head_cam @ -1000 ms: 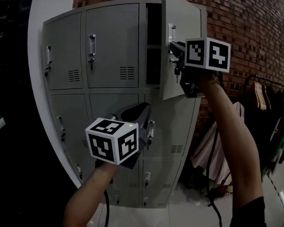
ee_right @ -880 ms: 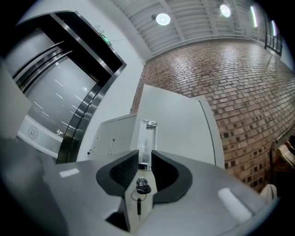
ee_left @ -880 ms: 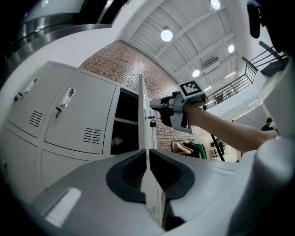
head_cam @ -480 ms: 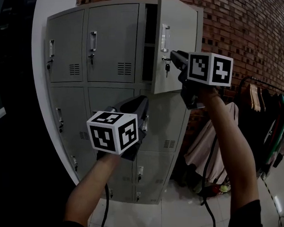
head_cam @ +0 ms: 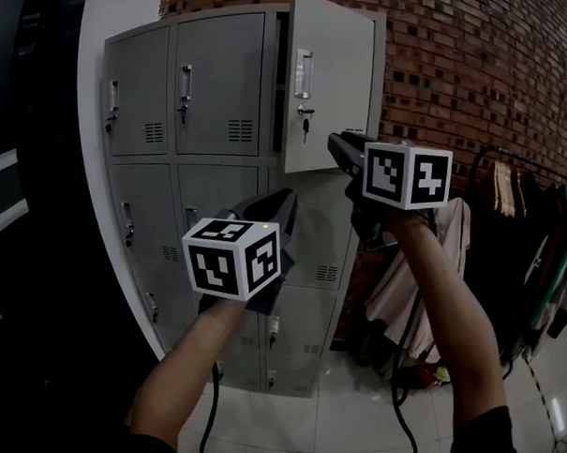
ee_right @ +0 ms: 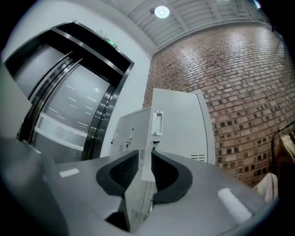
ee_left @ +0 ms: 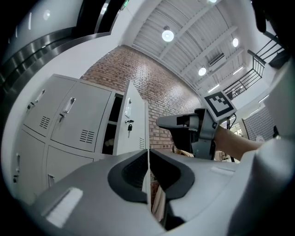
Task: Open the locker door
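Observation:
The grey locker bank (head_cam: 212, 93) has its top right door (head_cam: 338, 87) swung out, with a handle (head_cam: 303, 74) and a key (head_cam: 304, 126) hanging in the lock. My right gripper (head_cam: 334, 142) hangs just below the door's lower edge, apart from it. Its jaws stand slightly open with nothing between them. In the right gripper view the door (ee_right: 184, 124) shows beyond the right gripper (ee_right: 145, 166). My left gripper (head_cam: 287, 200) is shut and empty, lower down in front of the middle lockers. In the left gripper view, the left gripper (ee_left: 148, 156) points at the open door (ee_left: 136, 120).
A brick wall (head_cam: 473, 62) rises right of the lockers. Clothes hang on a rack (head_cam: 527, 210) at the far right, with pale cloth (head_cam: 422, 280) below it. A white curved wall (head_cam: 99, 182) borders the lockers on the left. Dark lift doors (ee_right: 69, 101) lie further left.
The right gripper has come away from the door's lock and handle and dropped below the door's edge. The door has swung wider. The left gripper has barely moved.

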A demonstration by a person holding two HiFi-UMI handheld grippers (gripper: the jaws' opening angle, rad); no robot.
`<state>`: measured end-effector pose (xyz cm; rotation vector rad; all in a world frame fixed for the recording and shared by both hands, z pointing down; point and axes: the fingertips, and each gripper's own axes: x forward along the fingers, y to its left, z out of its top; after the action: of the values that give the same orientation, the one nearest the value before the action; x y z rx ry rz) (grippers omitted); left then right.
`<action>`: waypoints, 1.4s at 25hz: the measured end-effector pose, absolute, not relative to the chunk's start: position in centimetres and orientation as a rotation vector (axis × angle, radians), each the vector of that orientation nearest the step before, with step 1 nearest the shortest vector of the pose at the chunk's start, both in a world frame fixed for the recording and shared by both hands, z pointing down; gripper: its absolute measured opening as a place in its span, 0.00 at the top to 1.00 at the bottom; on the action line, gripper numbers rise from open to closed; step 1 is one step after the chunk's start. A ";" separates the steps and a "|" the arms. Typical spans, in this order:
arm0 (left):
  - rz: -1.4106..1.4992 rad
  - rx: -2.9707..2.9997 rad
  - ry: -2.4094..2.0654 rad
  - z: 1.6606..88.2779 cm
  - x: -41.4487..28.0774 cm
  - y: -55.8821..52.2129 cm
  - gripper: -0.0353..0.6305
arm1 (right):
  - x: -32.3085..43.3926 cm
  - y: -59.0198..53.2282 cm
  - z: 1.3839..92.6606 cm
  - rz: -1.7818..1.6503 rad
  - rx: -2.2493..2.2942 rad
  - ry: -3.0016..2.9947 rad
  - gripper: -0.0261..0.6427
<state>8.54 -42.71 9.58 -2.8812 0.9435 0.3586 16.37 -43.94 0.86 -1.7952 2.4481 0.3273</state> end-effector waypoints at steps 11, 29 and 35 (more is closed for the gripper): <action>0.303 -2.833 1.052 13.0 10.4 -33.8 0.94 | 16.2 -34.5 8.4 0.363 -1.682 2.567 0.86; 0.206 -2.686 1.270 23.5 8.3 -15.8 0.94 | 12.6 -15.4 22.4 0.480 -1.569 2.635 0.96; 0.232 -2.678 1.329 27.1 7.8 -11.0 0.94 | 12.1 -10.9 25.9 0.460 -1.569 2.604 0.96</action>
<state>7.80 -11.01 27.10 -2.6781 1.3295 0.2324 12.12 -10.86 25.86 -1.5693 2.6043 0.4597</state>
